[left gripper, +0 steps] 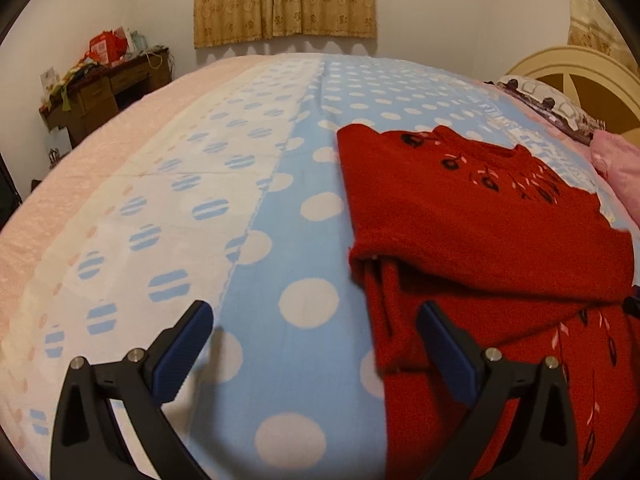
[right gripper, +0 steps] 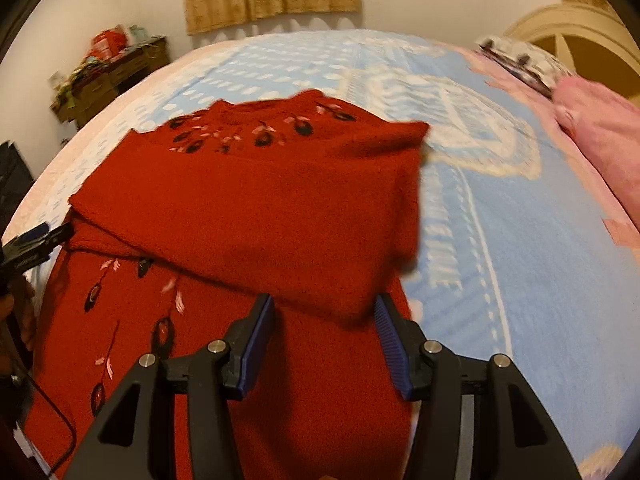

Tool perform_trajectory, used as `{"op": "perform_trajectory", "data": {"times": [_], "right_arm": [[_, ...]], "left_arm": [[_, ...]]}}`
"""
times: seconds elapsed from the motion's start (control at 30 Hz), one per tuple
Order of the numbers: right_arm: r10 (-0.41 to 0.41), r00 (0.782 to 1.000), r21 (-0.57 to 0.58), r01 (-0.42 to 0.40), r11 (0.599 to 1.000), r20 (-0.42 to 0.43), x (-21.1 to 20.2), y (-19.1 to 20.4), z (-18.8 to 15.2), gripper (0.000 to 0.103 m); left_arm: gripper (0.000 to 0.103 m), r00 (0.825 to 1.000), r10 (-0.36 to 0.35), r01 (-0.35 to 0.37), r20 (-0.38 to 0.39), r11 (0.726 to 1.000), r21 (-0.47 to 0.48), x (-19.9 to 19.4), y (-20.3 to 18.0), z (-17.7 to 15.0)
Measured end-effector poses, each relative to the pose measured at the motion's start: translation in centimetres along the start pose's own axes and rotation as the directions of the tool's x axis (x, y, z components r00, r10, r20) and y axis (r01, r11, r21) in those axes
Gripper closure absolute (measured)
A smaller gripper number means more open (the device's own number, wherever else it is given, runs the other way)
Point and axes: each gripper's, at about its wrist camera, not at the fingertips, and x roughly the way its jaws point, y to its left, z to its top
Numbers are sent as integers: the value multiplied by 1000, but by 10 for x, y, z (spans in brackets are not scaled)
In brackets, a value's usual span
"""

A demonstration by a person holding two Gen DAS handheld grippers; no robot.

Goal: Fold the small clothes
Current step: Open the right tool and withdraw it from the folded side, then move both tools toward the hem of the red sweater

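Left hand-held gripper (left gripper: 314, 354) stood wide open above the bed (left gripper: 304, 216), gripping nothing; its left finger hung over the blue dotted blanket (left gripper: 296, 248) and its right finger over the near edge of the red sweater (left gripper: 480, 232). Whether that finger touched the cloth could not be told. Right hand-held gripper (right gripper: 324, 340) was also spread wide, its pads either side of a folded corner of the sweater (right gripper: 256, 208) without pinching it. The sweater lay on the blanket, its upper part folded over the lower, embroidered neckline toward the curtain (left gripper: 284, 0). Pink pillow (left gripper: 616, 172) and headboard (left gripper: 580, 80) lay at the right; a cluttered counter (left gripper: 104, 84) stood in the far left corner
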Motion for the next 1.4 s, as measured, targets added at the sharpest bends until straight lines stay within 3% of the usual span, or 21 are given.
{"op": "perform_trajectory", "data": {"times": [0.37,0.67,1.4], "right_arm": [[33,999,12,-33,999,28,-36,1,-31,47],[43,998,20,-44,999,37,-54,4,-43,45],[67,994,-116,-56,992,89,-119,43,-80,45]], "left_arm": [[0,995,-65,62,76,997,47,-54,-16,-12],[0,994,-84,80,73,995,60,-73,-20,-20],[0,988,-120,110,94,988,104,-131,-17,-50]]}}
